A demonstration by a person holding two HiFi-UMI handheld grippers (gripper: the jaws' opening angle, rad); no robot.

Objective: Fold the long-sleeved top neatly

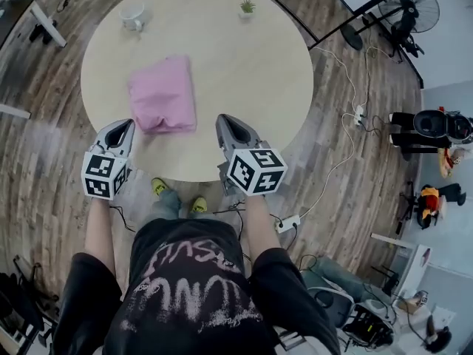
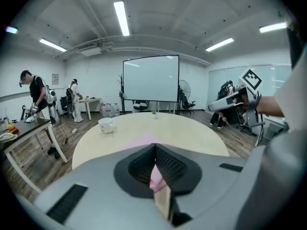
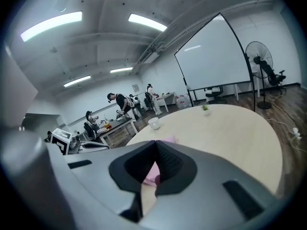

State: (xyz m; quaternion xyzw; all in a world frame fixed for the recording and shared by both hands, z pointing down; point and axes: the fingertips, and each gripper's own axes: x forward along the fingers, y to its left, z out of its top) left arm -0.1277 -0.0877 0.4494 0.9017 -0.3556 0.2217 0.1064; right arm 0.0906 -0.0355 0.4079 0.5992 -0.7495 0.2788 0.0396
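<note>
Long-sleeved top (image 1: 162, 95), pink, lies as a compact rectangle on the round table (image 1: 251, 72), toward 8 o'clock from the table's middle, with no sleeve trailing out that we can see. We judge the folding to be at its end or very close to it, since the bundle looks squared, though its near edge bulges a little. The left gripper (image 1: 127, 124) hovers at the 7 o'clock rim, just beside the bundle's near left corner, and its jaws are pressed together on nothing. In the left gripper view the pink that shows past them is the top lying beyond on the table. The right gripper (image 1: 222, 119) hangs at about 5 o'clock, just right of the bundle's near edge, jaws likewise together and empty. If anything remains, we think the next move calls for a light press or nudge to flatten that near edge without dragging the layers apart. Otherwise both tools simply stay clear. A white mug (image 1: 134, 16) stands at 11 o'clock, and we cannot see what it holds. At 1 o'clock a small pot (image 1: 247, 8) holds a green plant.
</note>
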